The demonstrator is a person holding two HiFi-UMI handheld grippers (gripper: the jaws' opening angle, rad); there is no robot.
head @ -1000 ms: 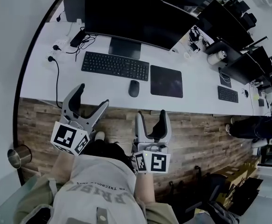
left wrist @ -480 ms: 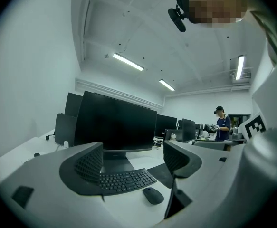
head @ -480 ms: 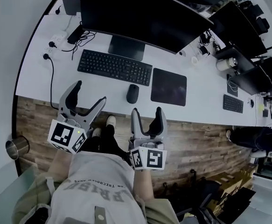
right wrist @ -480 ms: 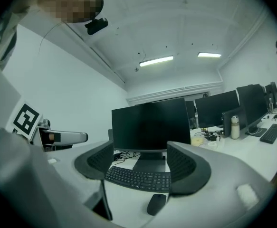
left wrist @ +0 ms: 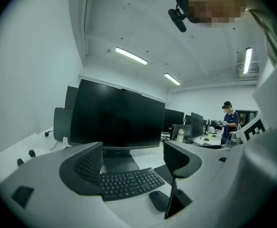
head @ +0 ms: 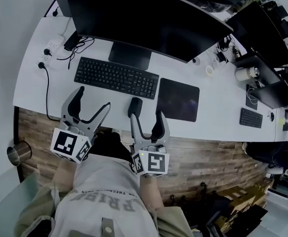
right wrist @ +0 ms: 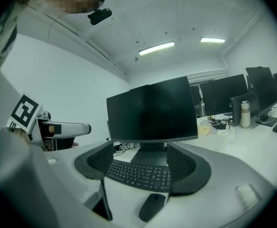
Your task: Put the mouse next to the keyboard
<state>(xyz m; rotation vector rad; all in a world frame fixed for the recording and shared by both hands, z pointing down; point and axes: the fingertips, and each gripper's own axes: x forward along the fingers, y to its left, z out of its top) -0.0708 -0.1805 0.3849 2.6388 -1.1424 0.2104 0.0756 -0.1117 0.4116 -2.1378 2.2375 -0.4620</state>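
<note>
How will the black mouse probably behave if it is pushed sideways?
The mouse looks low and flat, so it would probably slide over the smooth desk, not tip or roll. Its rounded shell might slip from the jaws.

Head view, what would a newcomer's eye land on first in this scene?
The big dark monitor fills the top of the white desk, a black keyboard right before its stand. Nearer the person, two open grippers with marker cubes reach over the desk edge: the left gripper empty, the right gripper with the black mouse just ahead of its jaws, left of a dark mouse pad.
</note>
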